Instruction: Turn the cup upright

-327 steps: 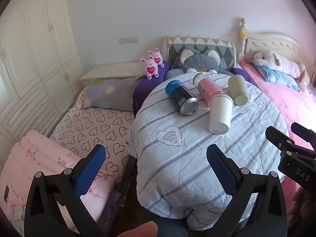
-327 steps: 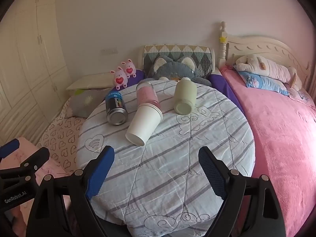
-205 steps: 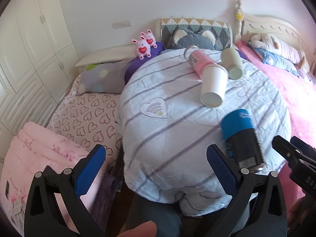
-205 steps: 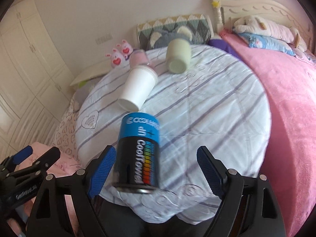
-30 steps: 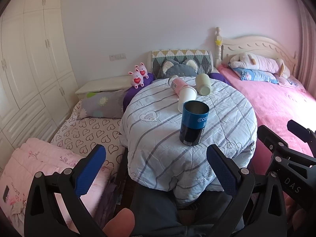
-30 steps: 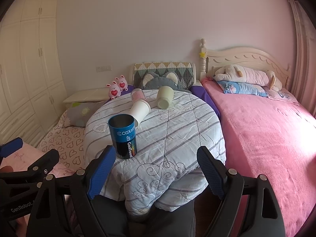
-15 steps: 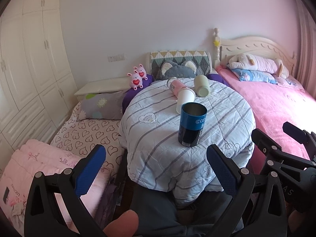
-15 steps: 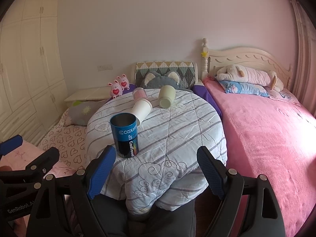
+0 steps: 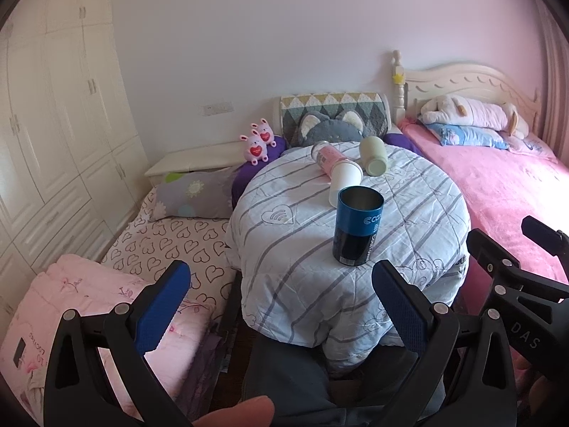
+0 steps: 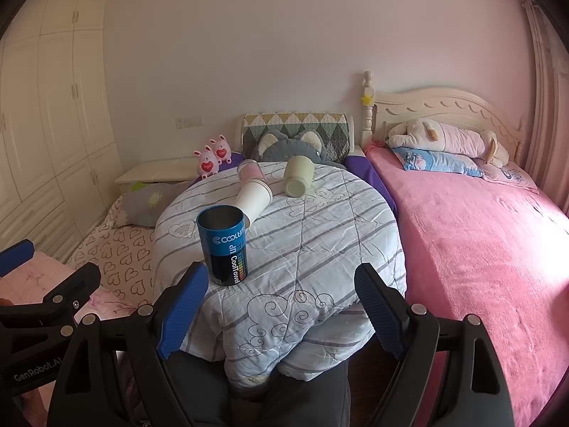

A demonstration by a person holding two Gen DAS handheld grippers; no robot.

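Note:
A blue and black cup [image 9: 357, 227] stands upright, mouth up, near the front of a round table covered with a striped quilt [image 9: 291, 249]; it also shows in the right wrist view [image 10: 224, 245]. Behind it a white cup [image 9: 344, 181] [image 10: 253, 199], a pink cup [image 9: 323, 154] [image 10: 249, 170] and a pale green cup [image 9: 372, 151] [image 10: 298, 176] lie on their sides. My left gripper [image 9: 281, 302] is open and empty, held back below the table's front edge. My right gripper [image 10: 281, 309] is open and empty, also back from the table.
A pink bed [image 10: 480, 235] with a stuffed toy lies to the right. A heart-patterned mattress [image 9: 167, 238] and folded pink blanket [image 9: 71, 299] lie to the left. Cushions [image 9: 330, 121] and two small pink toys [image 9: 258, 140] sit behind the table. Wardrobes [image 9: 53, 124] line the left wall.
Both grippers have drawn slightly further back from the table. The blue cup stays upright where it was; the other cups have not moved.

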